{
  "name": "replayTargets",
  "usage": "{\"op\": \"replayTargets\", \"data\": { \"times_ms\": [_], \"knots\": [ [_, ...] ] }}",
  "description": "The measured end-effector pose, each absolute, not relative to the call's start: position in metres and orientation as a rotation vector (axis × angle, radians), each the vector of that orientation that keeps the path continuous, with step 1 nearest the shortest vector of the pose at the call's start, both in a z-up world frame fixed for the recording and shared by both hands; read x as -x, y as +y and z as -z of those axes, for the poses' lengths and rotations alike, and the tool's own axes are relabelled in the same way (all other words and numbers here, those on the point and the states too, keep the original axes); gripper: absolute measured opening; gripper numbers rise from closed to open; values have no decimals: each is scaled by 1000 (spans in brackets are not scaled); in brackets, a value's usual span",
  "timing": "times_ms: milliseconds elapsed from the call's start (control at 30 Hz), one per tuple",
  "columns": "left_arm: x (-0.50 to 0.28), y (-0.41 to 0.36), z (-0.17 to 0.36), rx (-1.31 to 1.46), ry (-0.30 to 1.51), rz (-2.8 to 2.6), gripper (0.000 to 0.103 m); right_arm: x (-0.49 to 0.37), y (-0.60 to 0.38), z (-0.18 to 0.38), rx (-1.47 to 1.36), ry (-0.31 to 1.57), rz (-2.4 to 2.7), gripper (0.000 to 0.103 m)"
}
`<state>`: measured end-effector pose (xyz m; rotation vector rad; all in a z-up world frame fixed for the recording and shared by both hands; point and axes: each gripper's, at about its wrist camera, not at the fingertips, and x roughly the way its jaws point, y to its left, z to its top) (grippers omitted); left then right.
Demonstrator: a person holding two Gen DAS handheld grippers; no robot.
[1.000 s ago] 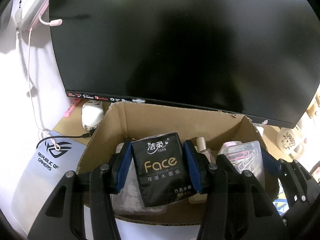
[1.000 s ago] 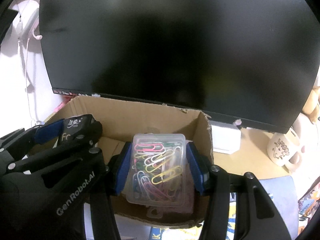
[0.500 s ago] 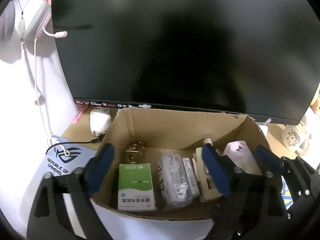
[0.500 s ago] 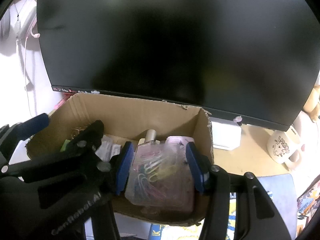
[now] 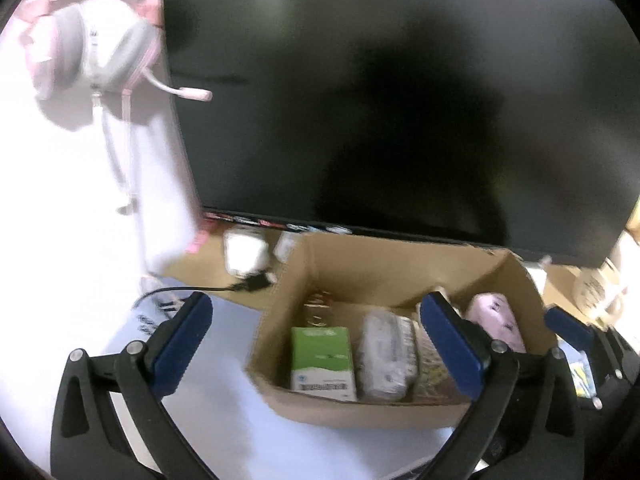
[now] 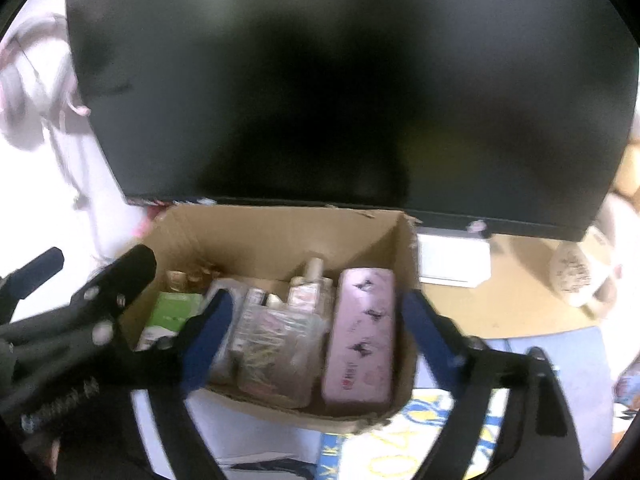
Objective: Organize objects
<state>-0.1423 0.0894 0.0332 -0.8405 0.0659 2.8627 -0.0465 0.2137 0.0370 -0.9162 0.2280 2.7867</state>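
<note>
An open cardboard box (image 5: 380, 272) (image 6: 280, 236) stands in front of the monitor. My left gripper (image 5: 316, 300) hovers above its left half; the jaws are opening wide and the pads touch nothing. Below it lie a green-and-white carton (image 5: 322, 360) and a grey wrapped pack (image 5: 386, 352). My right gripper (image 6: 318, 300) hangs over the right half, jaws also opening, with nothing pressed between them. Under it rest a clear box of coloured paper clips (image 6: 276, 352) and a pink tin case (image 6: 360, 336). The picture is blurred.
A large black monitor (image 5: 380, 100) rises right behind the box. A pink headset (image 5: 92, 48) hangs at the left. A white device with a black cable (image 5: 244, 256), a white block (image 6: 454, 260) and a patterned mug (image 6: 576, 276) stand around the box on the desk.
Both grippers went from shut to wide open. The left let go of the black tissue pack and the right let go of the paper clip box, both into the carton. Both grippers rose.
</note>
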Motion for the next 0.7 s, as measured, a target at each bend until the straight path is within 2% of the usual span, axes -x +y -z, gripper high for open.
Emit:
{"op": "replayTargets", "data": {
  "times_ms": [233,500,700],
  "knots": [
    [148,77,-32,841,20,-2872,103,51,217,-31,886,196,-2809,103],
    [140,76,-37,763,107,-2868,103,59,244,-18,885,228,-2801,103],
    [142,70,-36,812,116,-2883,103,57,248,-20,894,232,-2772,103]
  ]
}}
